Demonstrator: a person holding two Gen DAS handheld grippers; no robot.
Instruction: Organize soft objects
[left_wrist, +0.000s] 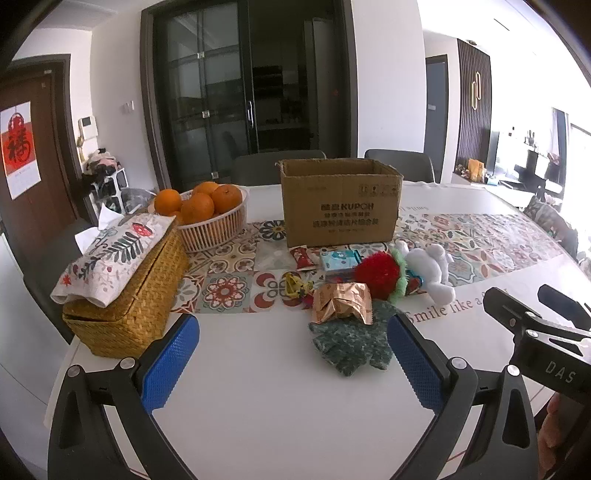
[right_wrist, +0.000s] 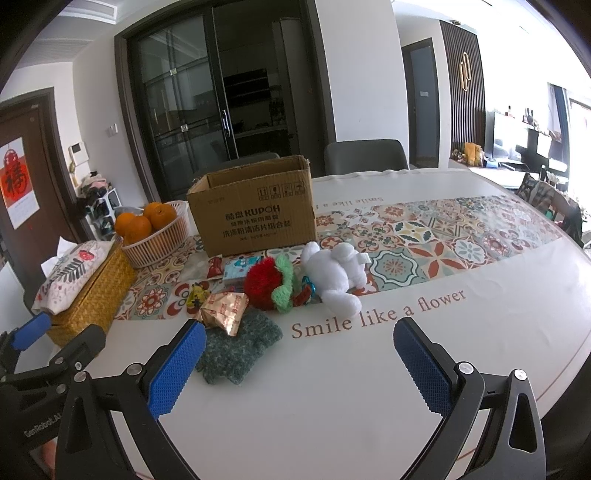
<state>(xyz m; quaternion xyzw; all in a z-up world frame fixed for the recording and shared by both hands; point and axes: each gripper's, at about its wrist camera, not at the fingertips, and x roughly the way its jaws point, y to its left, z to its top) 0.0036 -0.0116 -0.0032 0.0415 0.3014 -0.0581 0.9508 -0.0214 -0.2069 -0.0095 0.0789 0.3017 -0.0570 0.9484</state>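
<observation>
A green knitted glove (left_wrist: 351, 343) (right_wrist: 238, 345) lies on the white table nearest both grippers. Behind it lie a red and green fuzzy plush (left_wrist: 380, 275) (right_wrist: 271, 282) and a white plush toy (left_wrist: 430, 269) (right_wrist: 338, 273). An open cardboard box (left_wrist: 340, 203) (right_wrist: 255, 206) stands behind them. My left gripper (left_wrist: 293, 343) is open and empty, above the table just before the glove. My right gripper (right_wrist: 299, 350) is open and empty, to the right of the glove. The right gripper also shows in the left wrist view (left_wrist: 535, 310).
A crumpled gold foil wrapper (left_wrist: 343, 302) (right_wrist: 223, 308), small snack packets (left_wrist: 304, 256) and a blue packet (left_wrist: 340, 260) lie among the toys. A wicker tissue box (left_wrist: 125, 295) (right_wrist: 86, 291) and a basket of oranges (left_wrist: 210, 221) (right_wrist: 155, 236) stand at the left.
</observation>
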